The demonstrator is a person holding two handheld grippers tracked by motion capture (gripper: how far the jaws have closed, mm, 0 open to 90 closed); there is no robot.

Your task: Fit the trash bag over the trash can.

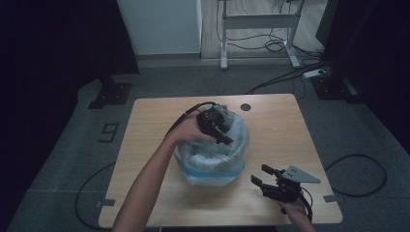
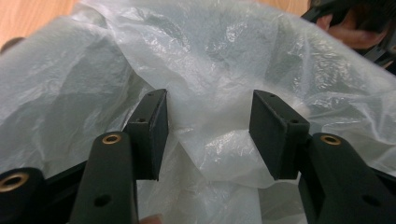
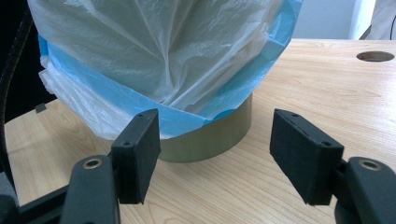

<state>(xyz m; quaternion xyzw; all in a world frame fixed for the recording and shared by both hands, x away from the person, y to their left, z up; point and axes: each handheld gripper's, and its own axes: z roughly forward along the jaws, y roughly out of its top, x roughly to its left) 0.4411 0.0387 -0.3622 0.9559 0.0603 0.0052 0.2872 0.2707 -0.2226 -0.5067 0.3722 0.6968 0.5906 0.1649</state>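
A round bin (image 3: pixel 219 135) stands at the middle of the wooden table (image 1: pixel 275 125), lined with a clear plastic bag (image 1: pixel 212 150) whose blue-edged rim (image 3: pixel 140 109) is folded down over the outside. My left gripper (image 1: pixel 220 126) hovers over the bin's mouth, open, its pads (image 2: pixel 152 130) on either side of a fold of bag film (image 2: pixel 210 140) without pinching it. My right gripper (image 1: pixel 263 175) stands open near the table's front right, pointing at the bin's base (image 3: pixel 212 158), nothing between its pads.
A round cable hole (image 1: pixel 245 107) sits in the table's far edge. Beyond the table are a white desk frame (image 1: pixel 258 21), floor cables (image 1: pixel 285 77) and a dark stand (image 1: pixel 111 92). A cable (image 1: pixel 360 174) loops on the floor at right.
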